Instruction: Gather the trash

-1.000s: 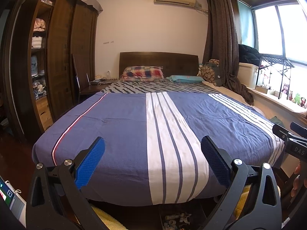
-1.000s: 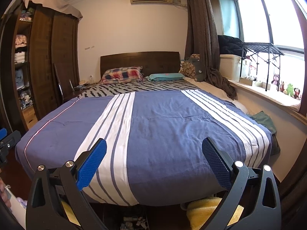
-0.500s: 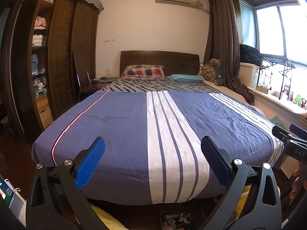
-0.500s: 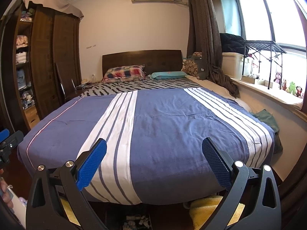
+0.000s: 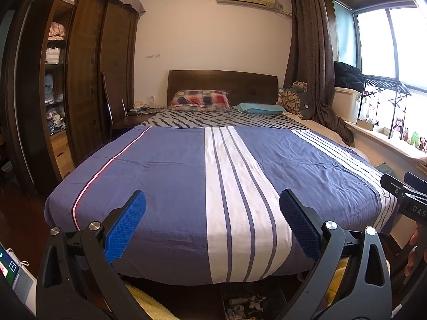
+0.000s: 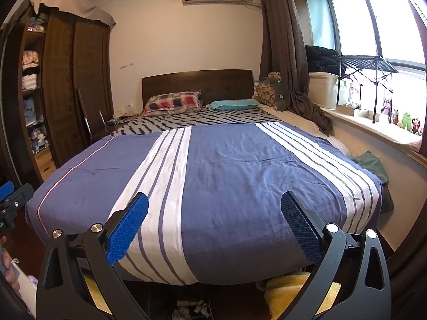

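I hold my left gripper [image 5: 212,222] and right gripper [image 6: 214,222] spread wide and empty, both aimed at the foot of the bed [image 5: 170,176]. On the floor at 6 o'clock, below the quilt's edge, lies a small heap of trash [image 5: 244,305], between two yellow towels [image 6: 289,288]. The plaid pillow [image 5: 200,100] sits at 12 o'clock against the headboard.
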### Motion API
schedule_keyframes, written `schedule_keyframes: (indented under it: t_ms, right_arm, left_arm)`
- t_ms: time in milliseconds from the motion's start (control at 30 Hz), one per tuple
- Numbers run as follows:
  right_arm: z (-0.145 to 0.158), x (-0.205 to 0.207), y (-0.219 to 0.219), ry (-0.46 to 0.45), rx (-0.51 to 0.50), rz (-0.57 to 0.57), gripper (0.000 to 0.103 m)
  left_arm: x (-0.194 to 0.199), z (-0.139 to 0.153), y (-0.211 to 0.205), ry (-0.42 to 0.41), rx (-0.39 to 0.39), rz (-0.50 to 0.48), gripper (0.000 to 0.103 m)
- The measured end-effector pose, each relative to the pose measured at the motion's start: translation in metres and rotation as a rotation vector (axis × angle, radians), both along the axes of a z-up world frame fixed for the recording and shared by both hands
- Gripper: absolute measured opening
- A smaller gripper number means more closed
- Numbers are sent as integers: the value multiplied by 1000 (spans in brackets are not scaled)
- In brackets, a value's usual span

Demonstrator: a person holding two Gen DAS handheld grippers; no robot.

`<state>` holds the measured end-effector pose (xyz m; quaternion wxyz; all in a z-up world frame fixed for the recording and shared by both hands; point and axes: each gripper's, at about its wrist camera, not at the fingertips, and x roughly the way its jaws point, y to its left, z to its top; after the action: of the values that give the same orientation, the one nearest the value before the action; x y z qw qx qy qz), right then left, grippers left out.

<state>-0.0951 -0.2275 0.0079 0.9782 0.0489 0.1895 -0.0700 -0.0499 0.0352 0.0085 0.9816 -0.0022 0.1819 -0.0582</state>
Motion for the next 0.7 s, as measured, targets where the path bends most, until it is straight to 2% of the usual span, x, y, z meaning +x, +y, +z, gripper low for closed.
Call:
schedule_keyframes:
  t_ms: [700]
  right_arm:
    - [-1,0,1,10,1,5,100]
  left_arm:
    - [1,0,2,-7,8,4,95]
